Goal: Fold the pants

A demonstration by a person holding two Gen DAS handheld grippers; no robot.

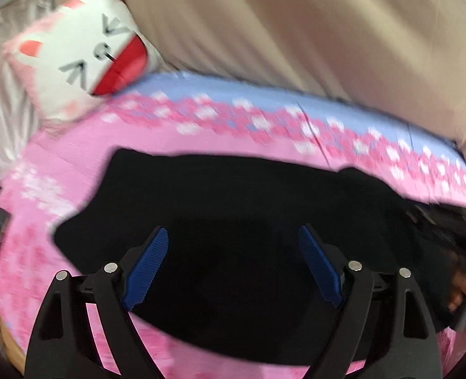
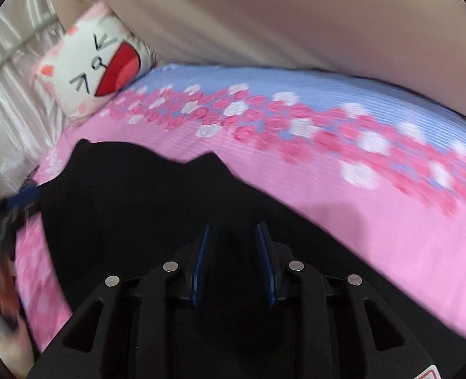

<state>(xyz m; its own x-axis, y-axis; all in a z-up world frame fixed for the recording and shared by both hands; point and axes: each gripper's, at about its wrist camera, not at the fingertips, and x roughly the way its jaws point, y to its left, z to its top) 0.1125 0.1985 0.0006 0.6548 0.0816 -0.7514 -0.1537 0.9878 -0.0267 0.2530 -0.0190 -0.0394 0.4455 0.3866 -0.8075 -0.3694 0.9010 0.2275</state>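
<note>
We see black pants point(image 1: 233, 214) lying flat on the pink sheet point(image 2: 343, 195); our left gripper point(image 1: 233, 246) gapes wide, our right gripper point(image 2: 233, 240) stands narrowly parted, both holding nothing.

Plenty of open pink bedsheet point(image 2: 375, 221) right of the black pants point(image 2: 131, 195). Cat pillow point(image 2: 90, 69) blocking the far-left corner, beige curtain point(image 2: 264, 15) walling off the far side. Silvery drape point(image 2: 15, 72) crowding the left edge.
</note>
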